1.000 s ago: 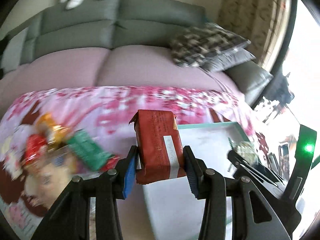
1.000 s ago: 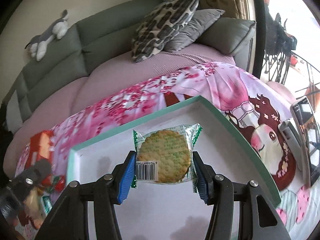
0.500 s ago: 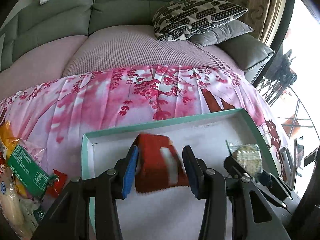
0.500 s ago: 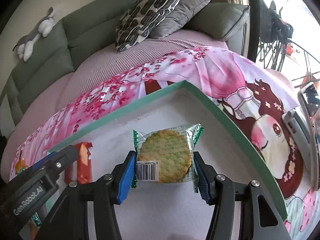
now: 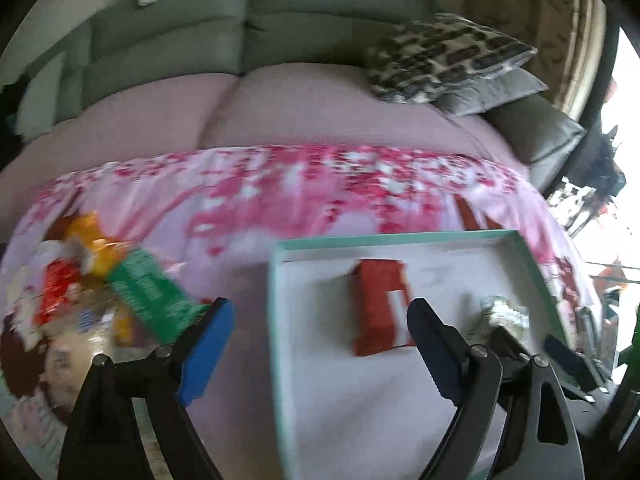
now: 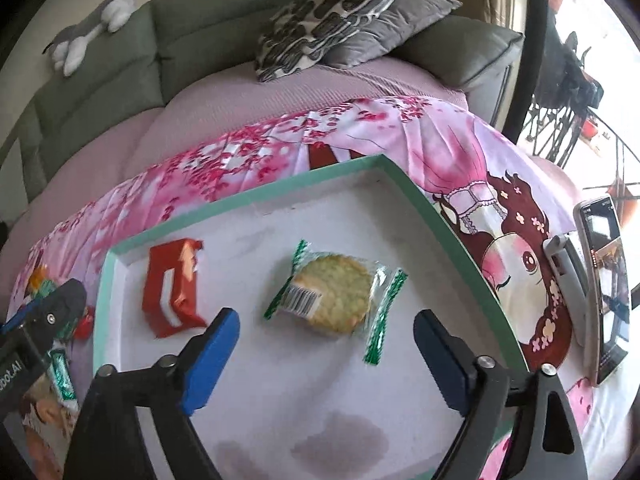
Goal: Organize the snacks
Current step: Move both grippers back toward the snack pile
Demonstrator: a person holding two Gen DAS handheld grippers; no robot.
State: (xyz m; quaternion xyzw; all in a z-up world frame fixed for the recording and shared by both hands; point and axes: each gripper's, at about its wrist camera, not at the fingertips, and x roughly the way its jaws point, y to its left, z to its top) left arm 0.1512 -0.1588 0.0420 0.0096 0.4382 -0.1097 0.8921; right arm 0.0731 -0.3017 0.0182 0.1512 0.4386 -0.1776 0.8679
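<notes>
Both claws opening; cookie packet (image 6: 334, 294) lies free beyond right claw (image 6: 326, 354)

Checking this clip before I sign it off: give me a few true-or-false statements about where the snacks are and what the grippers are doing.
1. The red packet lies inside the teal-rimmed tray. True.
2. The right gripper is clamped on the wrapped round biscuit. False: its jaws are opening and the biscuit lies free on the tray floor.
3. The left gripper holds the green packet. False: its jaws are opening, with nothing gripped; the green packet is in the pile outside the tray.
4. A phone stands right of the tray. True.
5. The tray holds only the biscuit. False: the red packet is there too.
</notes>
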